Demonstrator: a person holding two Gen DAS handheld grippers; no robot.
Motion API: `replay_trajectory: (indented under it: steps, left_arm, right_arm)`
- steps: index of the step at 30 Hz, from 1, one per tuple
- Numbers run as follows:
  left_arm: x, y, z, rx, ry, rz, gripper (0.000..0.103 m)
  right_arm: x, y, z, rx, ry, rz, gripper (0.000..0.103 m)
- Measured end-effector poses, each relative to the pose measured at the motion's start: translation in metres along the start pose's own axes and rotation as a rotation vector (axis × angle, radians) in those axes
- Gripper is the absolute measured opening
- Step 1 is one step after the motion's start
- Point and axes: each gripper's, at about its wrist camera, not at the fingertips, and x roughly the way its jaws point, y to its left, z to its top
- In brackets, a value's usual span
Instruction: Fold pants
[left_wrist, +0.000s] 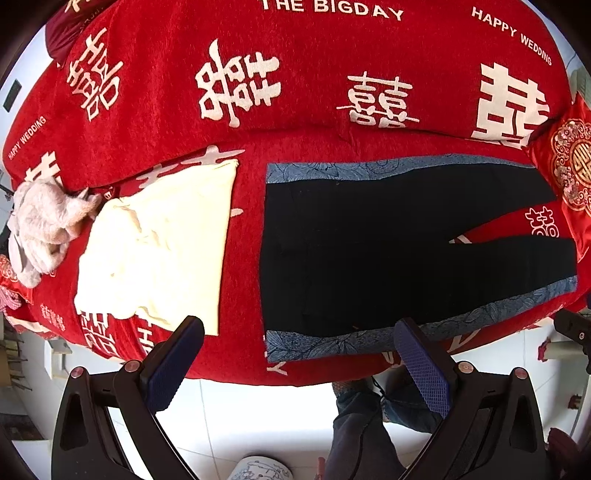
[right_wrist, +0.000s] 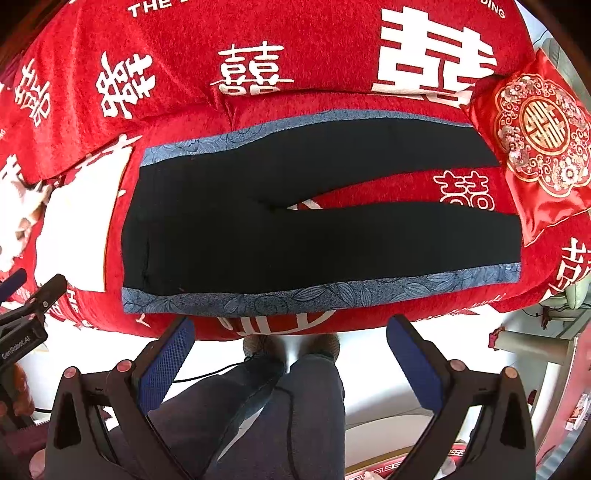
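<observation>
While both grippers hover with jaws spread and empty, the pants (right_wrist: 295, 229) lie flat beyond them, waistband left, legs running right.

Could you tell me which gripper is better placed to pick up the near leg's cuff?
Right, probably. The black pants with blue patterned side stripes lie flat, cuffs toward the right gripper; the left gripper faces the waistband. Both are open.

Both wrist views look down from near edge of red bedspread (left_wrist: 314, 48); left view sits further left; both share black pants (left_wrist: 369, 251).
</observation>
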Motion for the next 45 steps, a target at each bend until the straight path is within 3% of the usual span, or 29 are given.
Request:
replay_trajectory:
  steps: [10, 28, 45]
  left_arm:
    - [-0.004, 0.007, 0.005, 0.005, -0.029, -0.009, 0.103]
    - [0.007, 0.0, 0.009, 0.025, 0.007, -0.03, 0.103]
    - [0.02, -0.022, 0.037, 0.009, 0.038, 0.001, 0.103]
  right_arm:
    - [0.001, 0.004, 0.001, 0.005, -0.007, -0.001, 0.103]
    - [0.009, 0.003, -0.004, 0.014, 0.033, -0.018, 0.103]
    - [0.023, -0.022, 0.033, -0.003, 0.055, -0.004, 0.103]
